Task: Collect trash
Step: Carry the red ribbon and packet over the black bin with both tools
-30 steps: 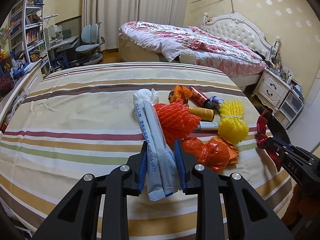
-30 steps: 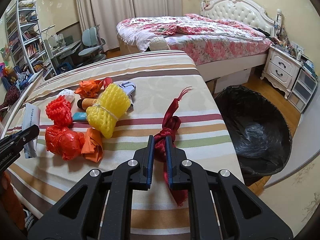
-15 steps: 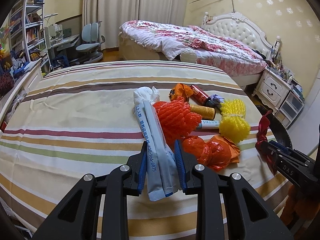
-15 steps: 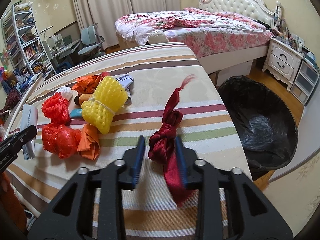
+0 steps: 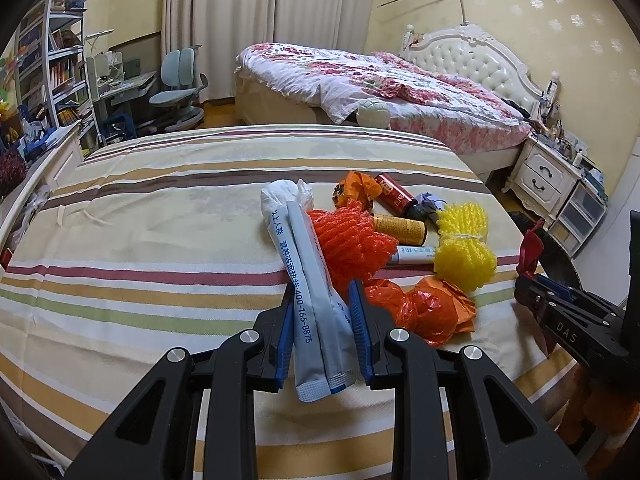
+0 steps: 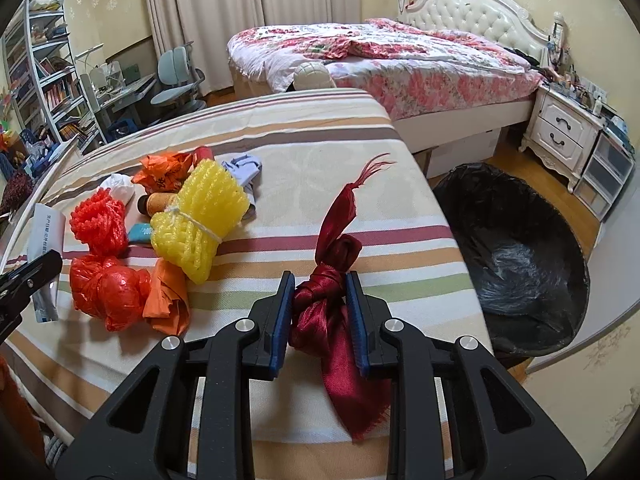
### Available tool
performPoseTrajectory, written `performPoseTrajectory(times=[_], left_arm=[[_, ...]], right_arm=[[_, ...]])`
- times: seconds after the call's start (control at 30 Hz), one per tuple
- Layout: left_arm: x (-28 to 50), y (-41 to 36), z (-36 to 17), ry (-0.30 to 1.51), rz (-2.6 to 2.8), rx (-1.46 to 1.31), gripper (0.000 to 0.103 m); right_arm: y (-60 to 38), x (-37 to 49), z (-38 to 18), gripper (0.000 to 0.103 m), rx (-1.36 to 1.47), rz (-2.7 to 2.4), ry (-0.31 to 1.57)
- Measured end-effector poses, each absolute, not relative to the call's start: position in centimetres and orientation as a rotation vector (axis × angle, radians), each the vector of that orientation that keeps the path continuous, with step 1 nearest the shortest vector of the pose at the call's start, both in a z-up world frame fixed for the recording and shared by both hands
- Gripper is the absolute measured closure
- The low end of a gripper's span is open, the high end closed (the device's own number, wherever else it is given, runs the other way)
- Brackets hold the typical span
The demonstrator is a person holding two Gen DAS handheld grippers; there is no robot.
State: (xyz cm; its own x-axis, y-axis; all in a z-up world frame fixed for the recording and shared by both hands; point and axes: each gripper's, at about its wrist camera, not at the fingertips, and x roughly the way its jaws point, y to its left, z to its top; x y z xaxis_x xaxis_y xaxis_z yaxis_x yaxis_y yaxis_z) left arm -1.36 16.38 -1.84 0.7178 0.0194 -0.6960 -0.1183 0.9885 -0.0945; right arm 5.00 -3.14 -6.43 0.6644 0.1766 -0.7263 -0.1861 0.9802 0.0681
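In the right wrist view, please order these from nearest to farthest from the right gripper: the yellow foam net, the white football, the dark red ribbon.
1. Dark red ribbon: between the fingers of the right gripper, which are closing.
2. Yellow foam net: up and to the left, on the striped bedspread.
3. White football: beyond the bedspread's far edge, against the floral bed.

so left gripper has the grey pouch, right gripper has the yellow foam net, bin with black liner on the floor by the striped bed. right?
Not quite. The right gripper has the knotted dark red ribbon between its closing jaws, not the yellow foam net, which lies on the striped bed, as the right wrist view shows. The rest stands: left gripper on the grey pouch, black-lined bin beside the bed.
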Motion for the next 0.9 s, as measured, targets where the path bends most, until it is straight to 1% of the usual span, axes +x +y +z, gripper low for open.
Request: performPoseTrajectory(times=[0.3, 0.47, 0.67, 0.9], left_arm=[[-0.8, 14.8, -1.2, 0.754, 0.050, -0.114, 0.076], [-0.2, 13.0, -0.1, 0.730, 0.012, -0.098, 0.076], [1.5, 9.4, 0.9, 0.716, -0.072, -0.069, 0.076], [4.5, 3.8, 1.0, 0.713, -0.184, -0.021, 0.076]], right_arm=[[-6.0, 3.6, -2.6, 0.078, 0.003, 0.176, 0.734], [-8.1, 3.6, -1.7, 0.078, 0.019, 0.136, 0.707], [-11.4, 4.4, -1.6, 0.078, 0.039, 0.075, 0.690], [-15.3, 6.4, -3.1, 0.078, 0.052, -0.008, 0.718]])
